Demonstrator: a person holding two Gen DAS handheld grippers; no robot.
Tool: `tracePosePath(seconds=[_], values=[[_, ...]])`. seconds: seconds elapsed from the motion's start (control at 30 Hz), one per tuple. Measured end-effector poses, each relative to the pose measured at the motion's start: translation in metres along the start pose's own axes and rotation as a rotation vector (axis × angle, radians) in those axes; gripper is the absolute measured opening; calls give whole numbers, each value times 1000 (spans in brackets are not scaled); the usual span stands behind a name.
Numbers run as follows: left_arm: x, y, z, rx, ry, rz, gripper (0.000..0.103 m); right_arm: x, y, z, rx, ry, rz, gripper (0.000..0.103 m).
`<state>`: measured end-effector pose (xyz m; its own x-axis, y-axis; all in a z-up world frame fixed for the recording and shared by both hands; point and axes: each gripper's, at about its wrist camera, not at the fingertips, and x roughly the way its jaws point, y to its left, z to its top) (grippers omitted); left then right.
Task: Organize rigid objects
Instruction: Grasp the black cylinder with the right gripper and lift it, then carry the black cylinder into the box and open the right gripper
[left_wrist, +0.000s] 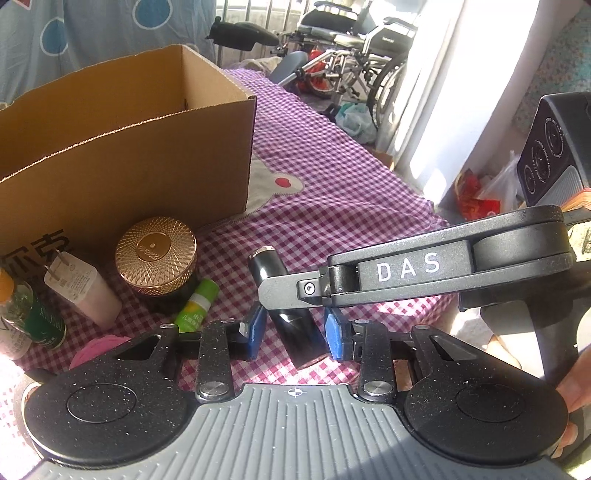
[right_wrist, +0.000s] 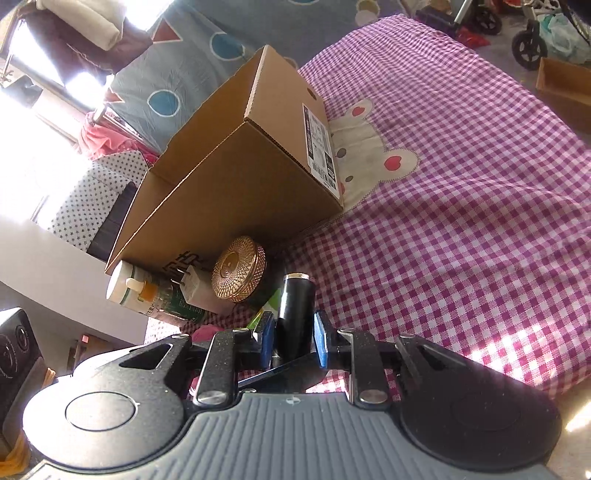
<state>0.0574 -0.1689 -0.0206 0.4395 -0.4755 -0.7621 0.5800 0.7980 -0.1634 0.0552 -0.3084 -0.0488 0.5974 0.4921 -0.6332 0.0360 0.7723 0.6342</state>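
1. The right gripper (right_wrist: 294, 339) had its blue rubber-faced pads (right_wrist: 320, 345) drawn nearly together on a glossy black cylindrical tube with a silver-rimmed end (right_wrist: 295, 310); the tube stood between the jaws, metal rim pointing away from them.
2. In the left wrist view the left gripper (left_wrist: 295, 334) was almost closed, its blue pads (left_wrist: 335, 338) flanking the wider dark base of the same black tube (left_wrist: 295, 332); whether they pressed on it could not be told.
3. The right gripper's matte black finger crossed just ahead of the left jaws.
4. Left of both jaws lay a round jar with a faceted gold metallic lid (left_wrist: 156, 254), a white plastic plug adapter (left_wrist: 83, 291) and a small green-and-white tube (left_wrist: 195, 304), close together.
5. Beyond these stood an open brown corrugated cardboard box (left_wrist: 129, 147).
6. All rested on a purple-and-white checked cloth (left_wrist: 332, 177).
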Motion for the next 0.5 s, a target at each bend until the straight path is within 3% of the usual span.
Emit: tracePosePath(seconds=[0.3,0.5], values=[[-73,2,30,51,-194,78,33,-42,70,30,-140,-137,89,25],[-113,36,65,27,-290,191,33,-26,134,79,-270,-155,190,25]])
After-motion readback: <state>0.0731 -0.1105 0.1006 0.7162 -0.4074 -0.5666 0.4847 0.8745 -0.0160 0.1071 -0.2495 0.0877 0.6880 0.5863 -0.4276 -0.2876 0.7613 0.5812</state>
